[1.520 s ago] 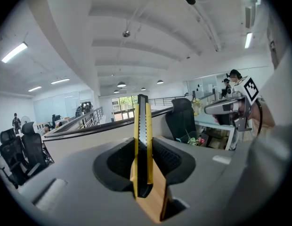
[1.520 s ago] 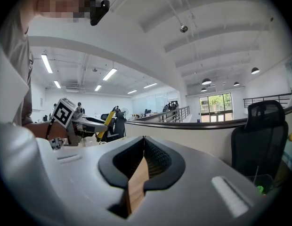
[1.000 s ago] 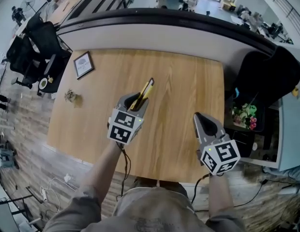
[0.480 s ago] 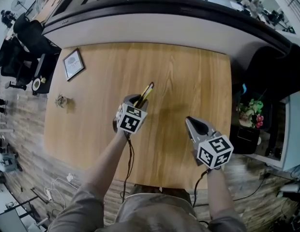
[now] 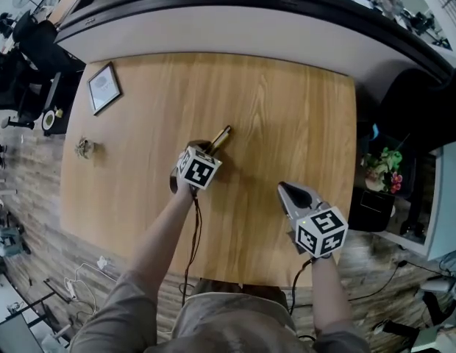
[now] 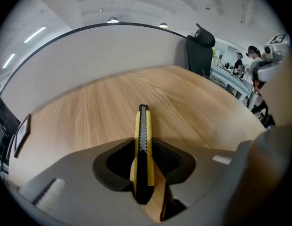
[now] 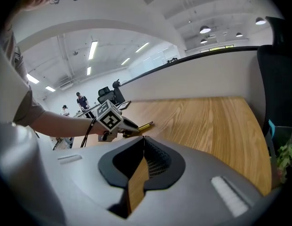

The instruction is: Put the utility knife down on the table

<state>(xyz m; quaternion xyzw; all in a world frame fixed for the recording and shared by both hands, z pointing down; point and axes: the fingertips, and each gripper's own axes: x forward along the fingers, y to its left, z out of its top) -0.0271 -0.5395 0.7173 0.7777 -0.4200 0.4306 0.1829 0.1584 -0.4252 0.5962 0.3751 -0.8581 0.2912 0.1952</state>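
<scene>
The utility knife (image 5: 221,136) is yellow and black and is gripped by its rear end in my left gripper (image 5: 210,150), which is shut on it. In the left gripper view the utility knife (image 6: 143,131) stands on edge between the jaws and points forward, low over the wooden table (image 6: 89,112). My right gripper (image 5: 287,190) hovers near the table's front right, jaws shut with nothing in them. The right gripper view shows its closed tips (image 7: 143,138) and, further off, the left gripper (image 7: 118,124) with the knife (image 7: 145,125) close over the table (image 7: 207,117).
A framed picture (image 5: 103,88) lies at the table's far left corner, a small trinket (image 5: 84,148) near the left edge. A curved partition (image 5: 235,31) runs behind the table. A black chair (image 5: 423,109) and a flowering plant (image 5: 382,169) stand to the right.
Both grippers have come down toward the table. The left one tipped further downward with the knife still in it, bringing the knife's tip close to the wood.
</scene>
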